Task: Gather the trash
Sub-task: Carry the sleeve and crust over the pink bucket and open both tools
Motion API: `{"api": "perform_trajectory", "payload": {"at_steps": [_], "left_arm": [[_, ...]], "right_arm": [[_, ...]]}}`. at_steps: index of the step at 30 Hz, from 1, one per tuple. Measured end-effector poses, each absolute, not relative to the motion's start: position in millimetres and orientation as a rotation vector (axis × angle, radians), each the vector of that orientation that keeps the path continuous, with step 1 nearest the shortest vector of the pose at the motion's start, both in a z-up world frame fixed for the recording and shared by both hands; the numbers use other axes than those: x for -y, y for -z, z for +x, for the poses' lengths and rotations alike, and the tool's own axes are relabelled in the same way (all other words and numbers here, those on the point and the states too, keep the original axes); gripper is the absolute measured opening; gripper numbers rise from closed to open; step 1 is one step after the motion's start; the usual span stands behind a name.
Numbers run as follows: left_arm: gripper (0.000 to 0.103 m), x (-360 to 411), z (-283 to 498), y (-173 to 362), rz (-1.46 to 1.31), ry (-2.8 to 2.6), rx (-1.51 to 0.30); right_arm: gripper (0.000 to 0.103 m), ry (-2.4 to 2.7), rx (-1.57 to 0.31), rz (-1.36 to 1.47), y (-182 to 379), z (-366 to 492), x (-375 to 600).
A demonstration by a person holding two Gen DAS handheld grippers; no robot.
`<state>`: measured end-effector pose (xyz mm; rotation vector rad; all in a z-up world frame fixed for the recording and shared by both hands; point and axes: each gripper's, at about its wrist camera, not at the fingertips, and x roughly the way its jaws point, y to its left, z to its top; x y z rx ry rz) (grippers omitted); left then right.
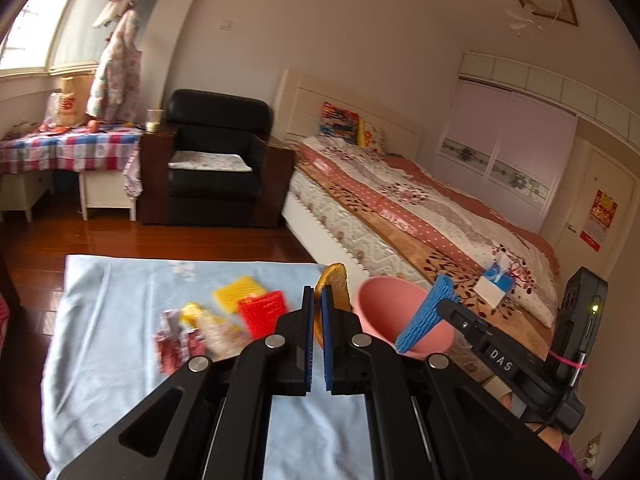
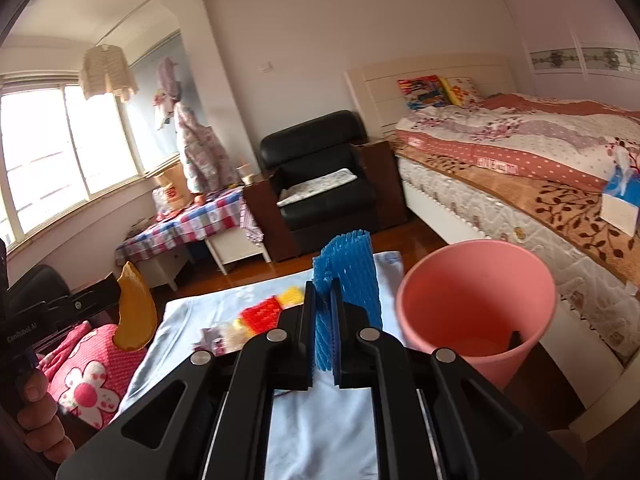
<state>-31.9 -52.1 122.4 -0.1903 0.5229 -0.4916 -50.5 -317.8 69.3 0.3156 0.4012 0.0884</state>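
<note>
My left gripper [image 1: 317, 300] is shut on an orange peel [image 1: 335, 286], held above the pale blue cloth [image 1: 120, 304]. It also shows in the right wrist view [image 2: 136, 312] at the left. My right gripper [image 2: 325, 294] is shut on a blue foam net [image 2: 348, 276], also seen in the left wrist view [image 1: 426, 316] in front of the pink bin [image 1: 384, 308]. The pink bin [image 2: 476, 300] stands open at the cloth's right edge, just right of my right gripper. On the cloth lie a red foam net [image 1: 264, 312], a yellow foam net [image 1: 236, 294] and crumpled wrappers [image 1: 180, 340].
A bed [image 1: 440, 216] runs along the right with a tissue box [image 1: 494, 280] on it. A black armchair [image 1: 218, 160] and a checked-cloth table [image 1: 68, 148] stand beyond the cloth. A pink flowered cushion [image 2: 86, 372] lies at the left.
</note>
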Motion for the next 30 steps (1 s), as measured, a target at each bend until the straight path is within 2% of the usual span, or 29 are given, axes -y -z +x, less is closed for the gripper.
{"api": "perform_trajectory", "payload": {"at_steps": [9,20,30], "left_arm": [[0.003,136,17,-100,-0.156,0.596,-0.588],[0.003,245,77,-40,-0.112,0.655,-0.735],[0.003,290,93,-2,-0.058,0.674,-0.81]], "right_arm": [[0.007,0.033,-0.412,0.365,-52,-35,386],[0.007,0.091,-0.495,0.371,-15,-7,434],[0.007,0.108,-0.559,0.395,17,10,455]]}}
